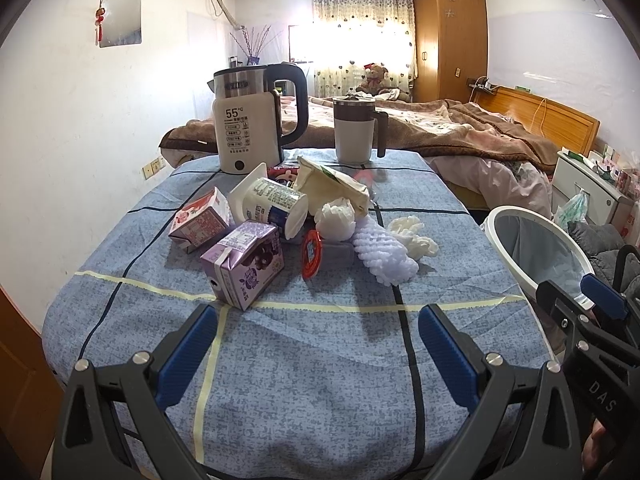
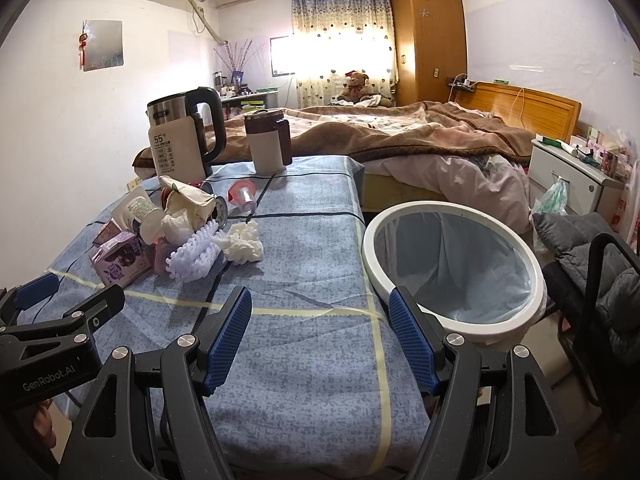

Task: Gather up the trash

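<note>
— What is seen on the table?
— A pile of trash: a purple carton point(image 1: 244, 266) tipped over, a pink carton point(image 1: 199, 218) behind it, a white cup point(image 1: 276, 206) laid on its side, crumpled tissues point(image 1: 414, 236).
— And the bin point(image 2: 456, 264)?
— It is stood beside the table, lined with a bag.

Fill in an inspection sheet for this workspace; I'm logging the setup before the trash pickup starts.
Surface: blue checked tablecloth with pale tape lines, bare near the grippers.
Job's things: purple carton, pink carton, yogurt cup, white wads, foam sleeve, piled mid-table; white lined bin beside the table's right edge.
Clutter: kettle and lidded mug at the far edge.
Grippers: left gripper and right gripper open, holding nothing.
Cables: one trailing over the headboard.
Surroundings: unmade bed, wardrobe, curtained window.
</note>
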The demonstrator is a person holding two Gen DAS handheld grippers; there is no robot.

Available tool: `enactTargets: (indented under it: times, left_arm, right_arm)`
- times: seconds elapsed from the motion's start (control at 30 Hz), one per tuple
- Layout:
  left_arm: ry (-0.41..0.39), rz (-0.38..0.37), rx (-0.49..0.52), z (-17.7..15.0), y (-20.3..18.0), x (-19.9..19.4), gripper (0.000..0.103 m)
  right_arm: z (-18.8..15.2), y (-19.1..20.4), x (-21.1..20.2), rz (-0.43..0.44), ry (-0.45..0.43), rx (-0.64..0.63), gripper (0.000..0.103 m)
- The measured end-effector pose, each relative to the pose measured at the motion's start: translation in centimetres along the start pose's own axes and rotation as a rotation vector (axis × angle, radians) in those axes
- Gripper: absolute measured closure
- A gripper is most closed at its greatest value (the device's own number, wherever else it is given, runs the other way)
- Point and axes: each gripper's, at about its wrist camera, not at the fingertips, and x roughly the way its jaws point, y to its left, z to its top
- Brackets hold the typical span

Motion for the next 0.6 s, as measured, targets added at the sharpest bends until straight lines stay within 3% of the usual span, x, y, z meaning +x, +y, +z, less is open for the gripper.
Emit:
enactTargets:
  times: [0.6]
  left_arm:
    - [-0.002,0.000,0.001,-0.03,0.03,-0.08,0.001]
  right_arm:
    - [0.07,0.00,-0.18,-0.003,-0.005,-0.002,0.032]
